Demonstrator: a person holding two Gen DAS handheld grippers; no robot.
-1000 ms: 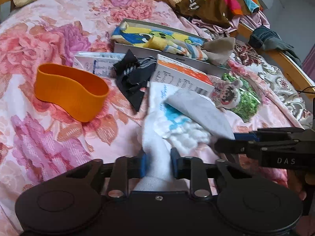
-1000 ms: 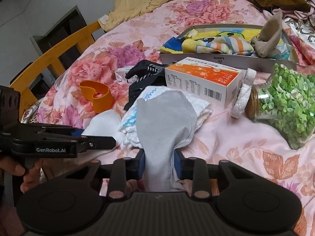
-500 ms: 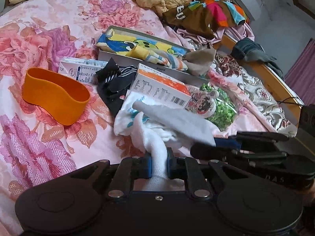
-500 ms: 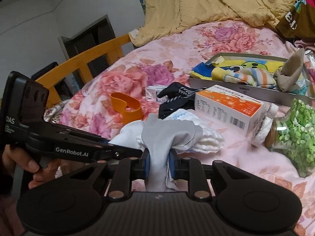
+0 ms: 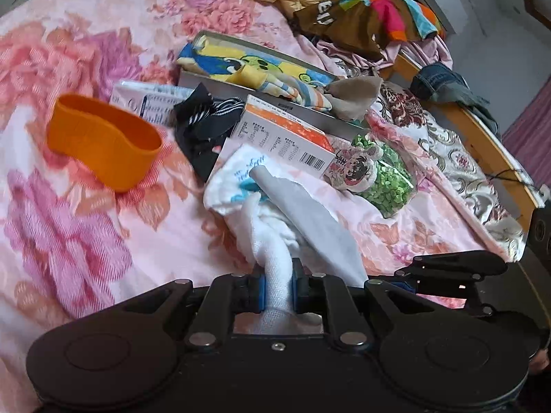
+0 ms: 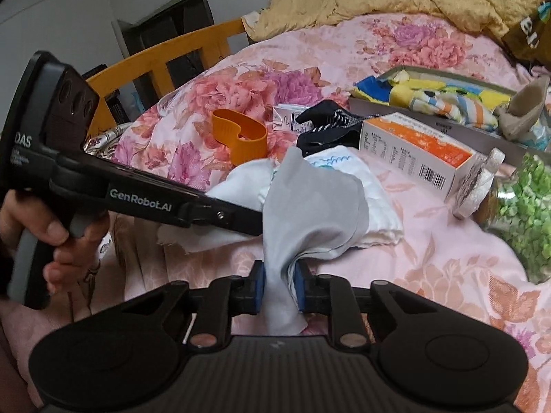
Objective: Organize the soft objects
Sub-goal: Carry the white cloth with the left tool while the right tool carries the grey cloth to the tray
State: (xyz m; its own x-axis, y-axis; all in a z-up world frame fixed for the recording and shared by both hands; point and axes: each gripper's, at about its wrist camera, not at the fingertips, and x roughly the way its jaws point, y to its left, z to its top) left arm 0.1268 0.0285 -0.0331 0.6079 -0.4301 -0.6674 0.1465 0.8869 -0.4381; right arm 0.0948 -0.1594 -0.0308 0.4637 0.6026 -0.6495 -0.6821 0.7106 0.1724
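Note:
My left gripper is shut on a white cloth with blue print, bunched and lifted off the floral bed. My right gripper is shut on a grey cloth that drapes over the white cloth. The grey cloth also shows in the left wrist view, running to the right gripper at lower right. The left gripper reaches in from the left in the right wrist view. A grey tray behind holds colourful socks and a beige cloth.
An orange band, a black striped cloth, an orange-white box, a small white carton and a jar of green beads lie around the cloths. Clothes pile at the back. A wooden bed rail runs on the right.
Both grippers have closed tighter on their cloths and pulled them up and back. The white and grey cloths are now bunched and lifted off the bed.

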